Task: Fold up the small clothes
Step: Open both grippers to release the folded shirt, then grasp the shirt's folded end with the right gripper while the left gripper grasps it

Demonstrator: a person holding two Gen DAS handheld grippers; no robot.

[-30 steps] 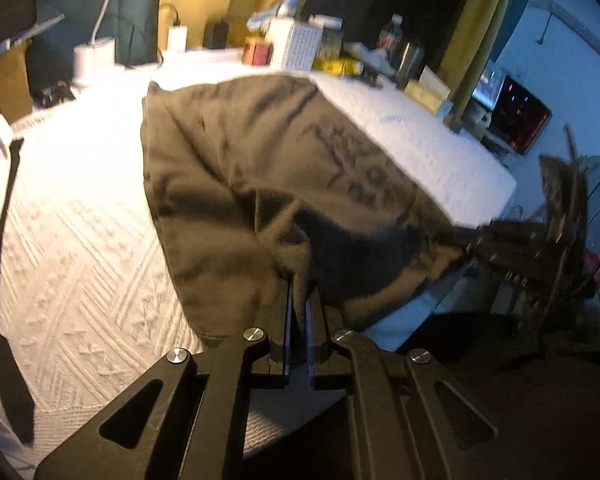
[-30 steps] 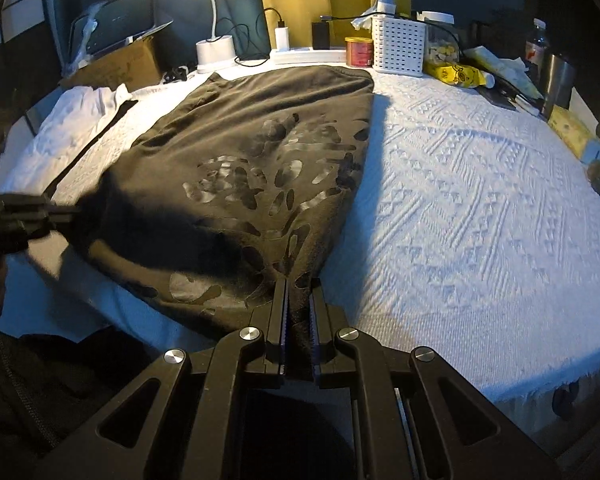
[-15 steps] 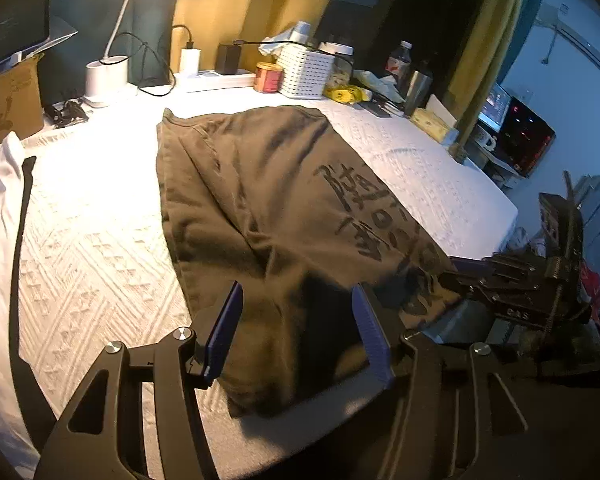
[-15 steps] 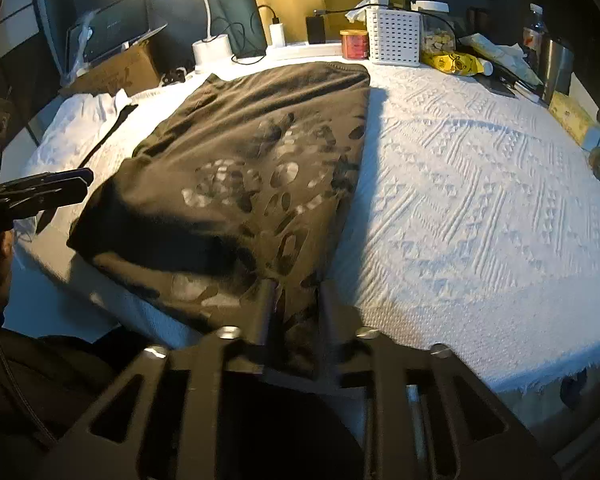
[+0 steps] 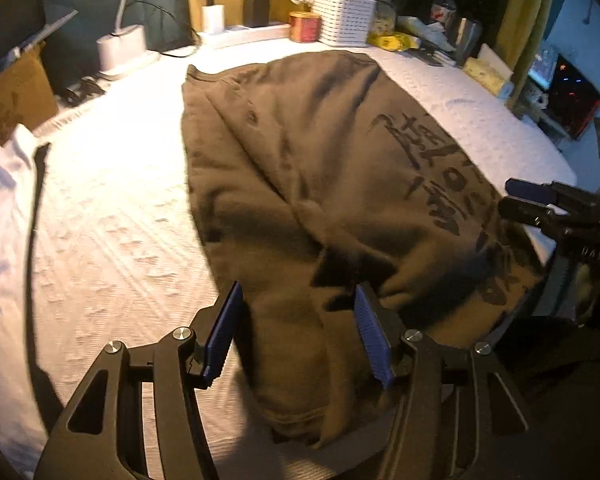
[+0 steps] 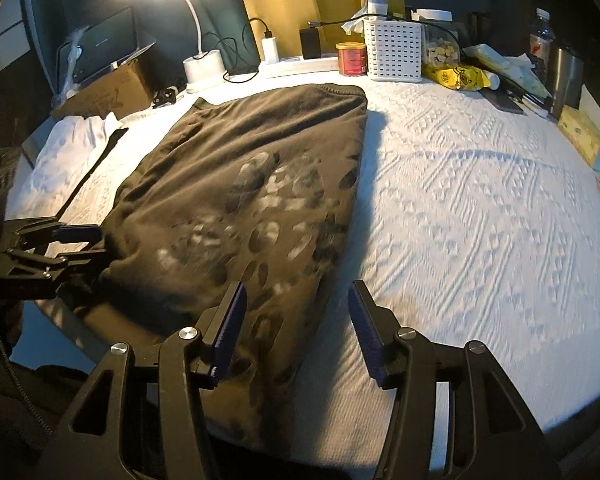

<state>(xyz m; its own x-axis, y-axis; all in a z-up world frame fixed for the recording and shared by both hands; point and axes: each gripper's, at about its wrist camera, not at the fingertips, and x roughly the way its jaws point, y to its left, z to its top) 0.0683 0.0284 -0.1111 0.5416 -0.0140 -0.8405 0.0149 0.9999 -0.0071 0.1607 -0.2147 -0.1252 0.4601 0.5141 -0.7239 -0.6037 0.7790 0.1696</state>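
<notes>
A dark olive-brown shirt with a black print lies flat on the white textured cloth, folded lengthwise. It also shows in the right wrist view. My left gripper is open, its blue pads apart over the shirt's near hem, holding nothing. My right gripper is open and empty over the shirt's near right edge. Each gripper shows in the other's view: the right one at the shirt's right edge, the left one at its left corner.
A white garment with a black strap lies at the left. Along the back stand a lamp base, a cardboard box, a red tin, a white basket, a yellow packet and a steel cup.
Both grippers were shut on the shirt's near hem and have opened, the left first, then the right. The shirt has dropped and now lies flat on the cloth.
</notes>
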